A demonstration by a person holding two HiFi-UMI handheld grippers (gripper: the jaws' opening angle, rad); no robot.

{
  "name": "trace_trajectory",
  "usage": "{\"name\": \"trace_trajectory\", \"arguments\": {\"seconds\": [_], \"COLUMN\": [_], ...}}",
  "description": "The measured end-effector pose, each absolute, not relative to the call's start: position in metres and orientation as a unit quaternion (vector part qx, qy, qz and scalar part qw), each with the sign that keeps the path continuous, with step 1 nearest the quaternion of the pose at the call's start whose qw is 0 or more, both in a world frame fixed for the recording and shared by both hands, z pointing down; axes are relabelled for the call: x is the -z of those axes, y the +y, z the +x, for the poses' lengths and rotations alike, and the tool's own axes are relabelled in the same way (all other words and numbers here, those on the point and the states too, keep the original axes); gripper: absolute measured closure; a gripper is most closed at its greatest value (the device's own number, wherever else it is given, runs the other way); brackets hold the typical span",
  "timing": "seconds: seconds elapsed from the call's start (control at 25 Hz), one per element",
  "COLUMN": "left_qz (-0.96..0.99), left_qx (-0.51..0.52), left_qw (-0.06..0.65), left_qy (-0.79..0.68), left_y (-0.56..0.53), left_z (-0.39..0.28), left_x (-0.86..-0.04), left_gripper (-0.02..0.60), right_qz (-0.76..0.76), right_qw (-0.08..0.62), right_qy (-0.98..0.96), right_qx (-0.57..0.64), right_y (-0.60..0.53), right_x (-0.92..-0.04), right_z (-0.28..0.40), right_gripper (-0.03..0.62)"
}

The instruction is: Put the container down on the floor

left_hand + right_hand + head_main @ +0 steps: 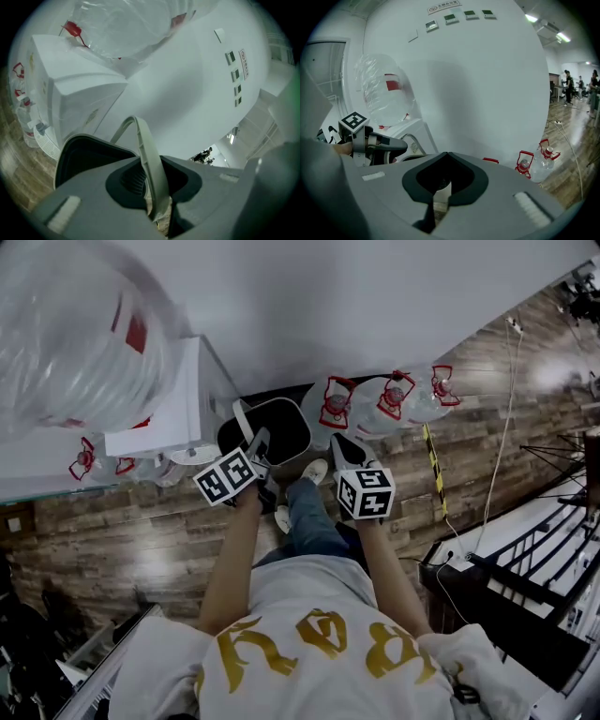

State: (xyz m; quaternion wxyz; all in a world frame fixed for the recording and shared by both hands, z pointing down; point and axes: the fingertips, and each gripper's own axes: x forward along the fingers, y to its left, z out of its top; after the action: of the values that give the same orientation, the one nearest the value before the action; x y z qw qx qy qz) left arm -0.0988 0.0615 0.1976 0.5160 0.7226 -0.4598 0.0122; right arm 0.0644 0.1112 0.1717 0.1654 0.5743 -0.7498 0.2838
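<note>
The container (pixel 277 432) is a black bin with a grey rim and a grey bail handle (pixel 244 418). It is in front of my feet, between the wall and the water dispenser. My left gripper (pixel 260 448) is shut on that handle. In the left gripper view the handle (pixel 146 150) arches up out of the closed jaws, with the bin's dark mouth (pixel 86 159) behind it. I cannot tell whether the bin touches the floor. My right gripper (pixel 345 452) is beside the bin's right side, shut with nothing in it (pixel 446 154). The right gripper view also shows the left gripper (pixel 370 143).
A white water dispenser (pixel 164 413) with an upturned clear bottle (pixel 75 334) stands left of the bin. Several clear water jugs with red handles (pixel 389 399) line the wall to the right. A yellow-black strip (pixel 433 465), a cable (pixel 506 427) and dark railings (pixel 534 559) lie further right.
</note>
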Motion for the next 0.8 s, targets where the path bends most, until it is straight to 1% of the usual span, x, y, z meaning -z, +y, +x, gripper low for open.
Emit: {"name": "trace_trajectory", "arguments": {"seconds": [0.36, 0.8], "left_qz": [0.691, 0.663], "left_qx": [-0.028, -0.055], "left_qw": [0.536, 0.544], "left_qy": [-0.485, -0.512], "left_y": [0.044, 0.017], "left_z": [-0.105, -0.102], "left_x": [-0.254, -0.332], "left_gripper": [0.506, 0.512], "right_qz": [0.549, 0.474], "right_qw": [0.200, 0.255], "right_qy": [-0.753, -0.779], "right_qx": [-0.303, -0.322], "right_y": [0.090, 0.063], "right_x": [-0.216, -0.288], "right_z": [0.078, 0.069], "right_gripper": [0.569, 0.568]}}
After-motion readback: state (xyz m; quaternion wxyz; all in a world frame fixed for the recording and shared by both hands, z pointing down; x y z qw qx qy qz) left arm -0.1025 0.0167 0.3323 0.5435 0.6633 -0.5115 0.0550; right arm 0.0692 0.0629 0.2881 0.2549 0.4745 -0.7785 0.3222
